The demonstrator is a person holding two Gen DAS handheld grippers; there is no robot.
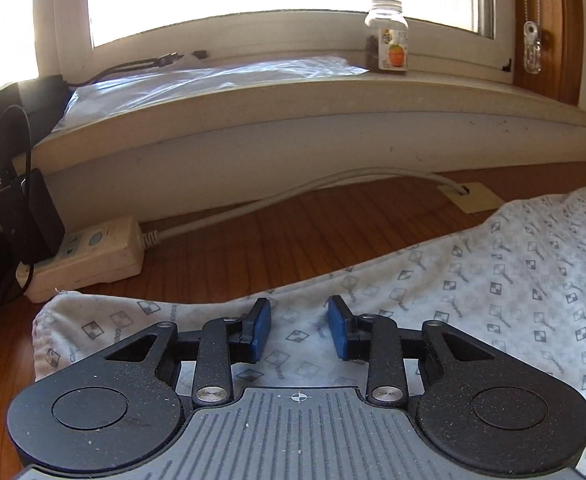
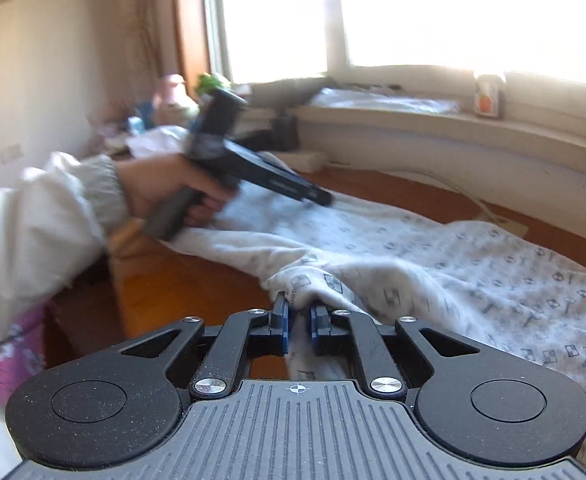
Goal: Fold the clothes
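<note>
A white garment point(image 1: 473, 280) printed with small grey squares is lying spread across a brown wooden table point(image 1: 253, 248) that is sitting under a window sill point(image 1: 333, 96). In the left wrist view, the left gripper point(image 1: 299, 330) is hovering over the near edge of the cloth with its blue pads point(image 1: 261, 330) standing apart; cloth is showing in the gap beneath them, but the pads are not pressing on it and nothing is being held. In the right wrist view, the right gripper point(image 2: 297, 326) is pinching a raised fold of the garment point(image 2: 433, 264), its pads point(image 2: 283, 326) nearly together with the bunched cloth squeezed between them. Farther off in that same view, a hand point(image 2: 165, 188) in a white sleeve point(image 2: 45, 216) is holding the left gripper's handle, tilting it down toward the far end of the garment; this part is blurred. A power strip point(image 1: 89, 252) is lying on the table near the wall, with a black adapter point(image 1: 29, 216) plugged into it and a grey cable point(image 1: 293, 196) running off along the wall. On the sill, a clear plastic bag point(image 1: 213, 76) is lying flat, and a small bottle point(image 1: 389, 36) with an orange label is standing upright just beside it.
</note>
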